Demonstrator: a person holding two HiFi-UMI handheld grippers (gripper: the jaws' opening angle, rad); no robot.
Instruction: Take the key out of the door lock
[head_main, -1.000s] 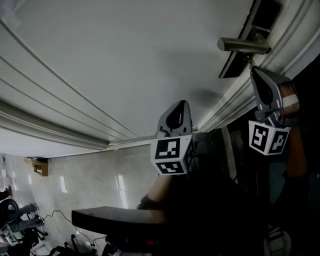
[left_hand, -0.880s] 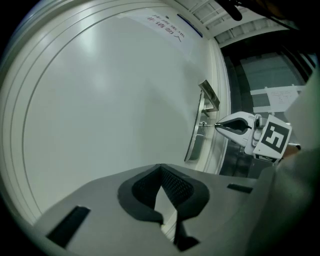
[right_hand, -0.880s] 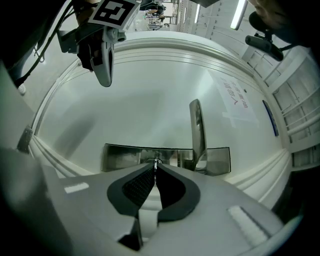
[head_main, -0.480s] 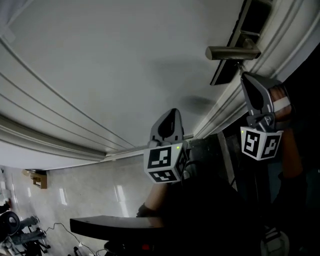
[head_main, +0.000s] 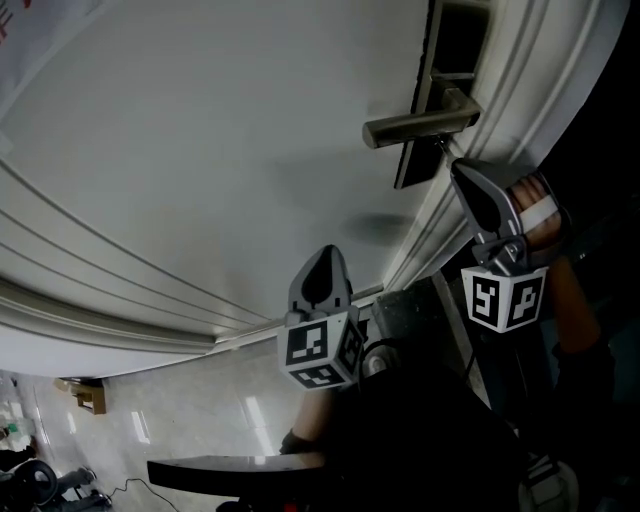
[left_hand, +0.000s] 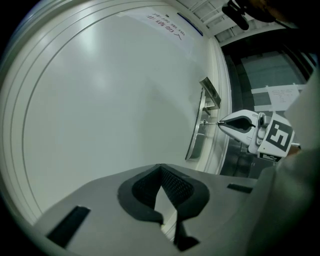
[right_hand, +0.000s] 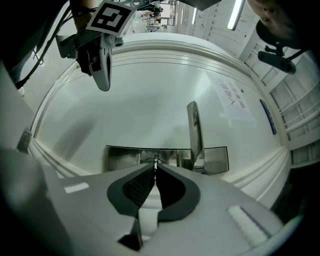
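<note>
A small metal key (right_hand: 156, 161) sticks out of the steel lock plate (right_hand: 125, 157) on the white door (head_main: 200, 150), just below the lever handle (head_main: 420, 125). My right gripper (right_hand: 155, 167) is shut with its tips pinching the key's head; the key is still seated in the lock. In the head view, the right gripper (head_main: 455, 167) points up at the lock under the handle. My left gripper (head_main: 323, 256) hangs lower and to the left, away from the lock. It is shut with nothing in it, as the left gripper view (left_hand: 161, 168) shows.
The door frame's moulding (head_main: 520, 90) runs along the right of the lock, with dark space beyond it. A paper notice (right_hand: 232, 102) is stuck on the door above the handle. Tiled floor (head_main: 180, 420) shows below.
The head view has swung, so the handle and lock sit lower and further left in the picture. The right gripper stays at the lock; the left gripper has sunk a little.
</note>
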